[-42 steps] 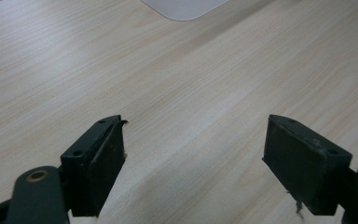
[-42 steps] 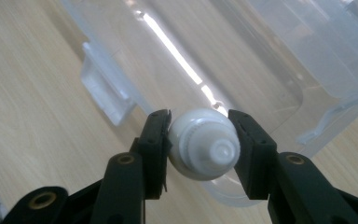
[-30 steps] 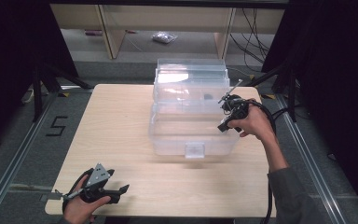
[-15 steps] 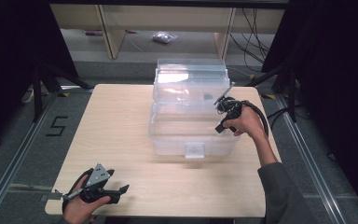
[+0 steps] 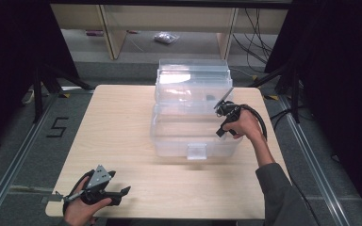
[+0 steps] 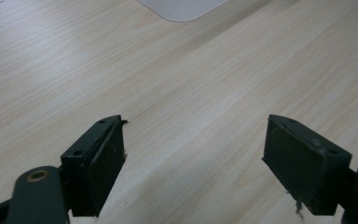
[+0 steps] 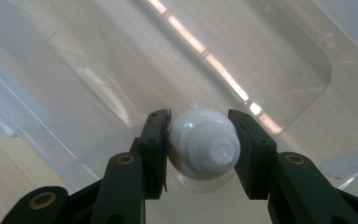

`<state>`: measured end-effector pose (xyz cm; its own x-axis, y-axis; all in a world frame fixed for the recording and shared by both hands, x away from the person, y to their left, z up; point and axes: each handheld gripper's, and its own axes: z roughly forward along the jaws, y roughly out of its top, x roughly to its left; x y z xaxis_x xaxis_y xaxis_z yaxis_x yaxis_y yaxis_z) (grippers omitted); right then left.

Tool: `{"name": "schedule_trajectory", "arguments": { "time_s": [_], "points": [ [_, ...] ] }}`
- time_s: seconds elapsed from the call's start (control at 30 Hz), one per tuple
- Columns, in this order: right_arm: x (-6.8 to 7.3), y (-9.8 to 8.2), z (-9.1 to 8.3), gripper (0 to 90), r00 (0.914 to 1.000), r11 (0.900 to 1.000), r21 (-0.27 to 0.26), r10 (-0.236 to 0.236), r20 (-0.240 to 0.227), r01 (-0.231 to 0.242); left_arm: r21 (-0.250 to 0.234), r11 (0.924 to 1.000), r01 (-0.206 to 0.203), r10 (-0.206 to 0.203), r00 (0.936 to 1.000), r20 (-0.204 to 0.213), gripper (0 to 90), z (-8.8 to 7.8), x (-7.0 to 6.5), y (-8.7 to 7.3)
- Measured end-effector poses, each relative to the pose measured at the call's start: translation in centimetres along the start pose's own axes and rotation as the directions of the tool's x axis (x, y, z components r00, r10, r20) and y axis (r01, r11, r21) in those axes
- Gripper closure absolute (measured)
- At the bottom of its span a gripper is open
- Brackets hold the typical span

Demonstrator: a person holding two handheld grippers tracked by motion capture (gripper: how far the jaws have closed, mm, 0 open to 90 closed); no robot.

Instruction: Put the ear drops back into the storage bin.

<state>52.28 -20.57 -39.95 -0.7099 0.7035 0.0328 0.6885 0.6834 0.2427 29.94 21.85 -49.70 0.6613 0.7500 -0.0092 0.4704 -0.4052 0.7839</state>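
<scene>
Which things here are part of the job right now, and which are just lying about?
In the job:
right gripper, shut on a white bottle
clear plastic box, open, beneath it

Lying about:
left gripper, open, over bare table
small bag on the floor behind

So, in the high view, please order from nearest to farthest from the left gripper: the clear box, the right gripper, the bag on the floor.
From the left gripper:
1. Clear box, mid-table.
2. Right gripper, at the box's right side.
3. Bag, on the floor beyond the table.

Light wooden desk [image 5: 122, 141] stands on grey floor [image 5: 14, 155] marked "5"; wooden shelving [image 5: 113, 28] behind, black curtains [image 5: 9, 47] flank both sides.
</scene>
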Motion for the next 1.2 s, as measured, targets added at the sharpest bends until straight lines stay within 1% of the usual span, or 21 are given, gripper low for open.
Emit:
{"name": "schedule_trajectory", "arguments": {
  "time_s": [0.03, 0.07, 0.1, 0.13, 0.23, 0.37, 0.43, 0.47, 0.5, 0.57, 0.63, 0.7, 0.8, 0.87, 0.9, 0.93, 0.97, 1.0, 1.07, 1.17, 1.2],
  "points": [
    [-0.1, -0.1, 0.2, 60.2, 1.0, 1.0, -0.003, -0.009, -0.001, 0.009, 0.009, 1.0, -0.004, 0.004, 1.0, -0.001, 20.0, 0.0, 0.0, 0.0],
    [-0.1, -0.1, 0.3, 60.2, 1.0, 1.0, 0.005, 0.002, -0.006, -0.002, 0.022, 0.9997, -0.004, 0.004, 0.9999, 0.011, 20.0, -0.1, 0.0, 0.1],
    [-0.1, -0.1, 0.5, 60.2, 1.0, 1.0, 0.003, -0.003, -0.008, 0.003, 0.026, 0.9996, -0.012, 0.012, 0.9999, 0.004, 19.9, 0.0, 0.1, 0.1],
    [-0.1, -0.1, 0.6, 60.2, 1.0, 1.0, 0.012, 0.005, -0.008, -0.005, 0.025, 0.9997, -0.009, 0.009, 1.0, 0.0, 20.0, 0.0, 0.1, 0.1],
    [-0.3, 0.0, 0.9, 60.2, 1.0, 1.0, 0.013, -0.005, 0.002, 0.005, 0.024, 0.9997, -0.009, 0.009, 0.9999, 0.009, 20.0, -0.1, 0.1, 0.1],
    [-0.1, 0.1, 1.1, 60.2, 1.0, 1.0, 0.025, -0.002, 0.002, 0.002, 0.01, 0.9999, -0.004, 0.004, 1.0, 0.001, 19.9, -0.1, 0.0, 0.0],
    [-0.1, 0.2, 1.3, 60.2, 0.9999, 0.999, 0.034, 0.013, 0.002, -0.013, 0.003, 1.0, -0.003, 0.003, 1.0, 0.002, 19.9, 0.0, 0.0, 0.0],
    [-0.1, 0.2, 1.4, 60.2, 0.9998, 0.999, 0.04, 0.019, 0.001, -0.019, 0.013, 0.9999, -0.003, 0.003, 1.0, 0.006, 20.0, -0.1, 0.0, 0.1],
    [-0.2, 0.3, 1.4, 60.2, 1.0, 0.999, 0.034, 0.003, 0.003, -0.003, 0.008, 1.0, -0.003, 0.003, 1.0, -0.001, 19.9, 0.0, 0.0, 0.0],
    [-0.2, 0.3, 1.6, 60.2, 1.0, 0.999, 0.037, 0.005, 0.004, -0.005, 0.015, 0.9999, -0.003, 0.003, 1.0, 0.007, 19.9, -0.1, 0.0, 0.1],
    [-0.1, 0.3, 1.9, 60.2, 0.9997, 0.999, 0.039, 0.025, -0.001, -0.025, 0.026, 0.9996, -0.008, 0.008, 0.9999, 0.009, 19.9, -0.1, 0.0, 0.1],
    [-0.2, 0.3, 2.1, 60.2, 0.9998, 0.999, 0.04, 0.019, -0.006, -0.019, 0.017, 0.9998, -0.012, 0.012, 0.9999, -0.003, 19.9, 0.0, 0.0, 0.0],
    [-0.2, 0.2, 2.5, 60.2, 0.9994, 0.998, 0.059, 0.031, -0.013, -0.03, 0.016, 0.9999, -0.004, 0.004, 1.0, 0.001, 19.9, -0.1, 0.0, 0.1],
    [-0.5, 0.1, 2.8, 60.2, 0.9998, 0.999, 0.046, 0.014, -0.012, -0.014, 0.017, 0.9998, -0.004, 0.004, 1.0, 0.002, 19.9, -0.1, 0.0, 0.1],
    [-0.3, 0.0, 2.8, 60.2, 0.9991, 0.998, 0.055, 0.04, -0.016, -0.039, 0.017, 0.9998, -0.004, 0.004, 1.0, 0.002, 19.9, -0.1, 0.0, 0.1],
    [-0.4, 0.0, 2.8, 60.2, 0.9988, 0.997, 0.059, 0.046, -0.017, -0.045, 0.028, 0.9995, -0.014, 0.014, 0.9999, -0.002, 19.9, 0.0, 0.1, 0.1],
    [-0.5, 0.0, 2.9, 60.2, 0.9994, 0.998, 0.059, 0.032, -0.015, -0.031, 0.025, 0.9996, -0.01, 0.01, 1.0, 0.0, 19.9, 0.0, 0.1, 0.1],
    [-0.4, 0.0, 3.0, 60.2, 0.9987, 0.997, 0.065, 0.049, -0.014, -0.048, 0.027, 0.9996, -0.01, 0.01, 0.9999, 0.004, 19.9, -0.1, 0.1, 0.1],
    [-0.6, -0.1, 3.1, 60.2, 0.9996, 0.998, 0.064, 0.027, -0.012, -0.026, 0.019, 0.9998, -0.004, 0.003, 0.9999, 0.01, 19.9, -0.1, 0.0, 0.1],
    [-0.5, -0.1, 3.1, 60.2, 0.9988, 0.996, 0.079, 0.048, -0.011, -0.047, 0.009, 1.0, -0.002, 0.002, 1.0, -0.001, 19.9, 0.0, 0.0, 0.0],
    [-0.7, 0.0, 3.2, 60.2, 0.9998, 0.997, 0.072, 0.021, -0.006, -0.02, 0.022, 0.9997, -0.004, 0.004, 0.9999, 0.012, 19.9, -0.1, 0.0, 0.1]
  ]
}}
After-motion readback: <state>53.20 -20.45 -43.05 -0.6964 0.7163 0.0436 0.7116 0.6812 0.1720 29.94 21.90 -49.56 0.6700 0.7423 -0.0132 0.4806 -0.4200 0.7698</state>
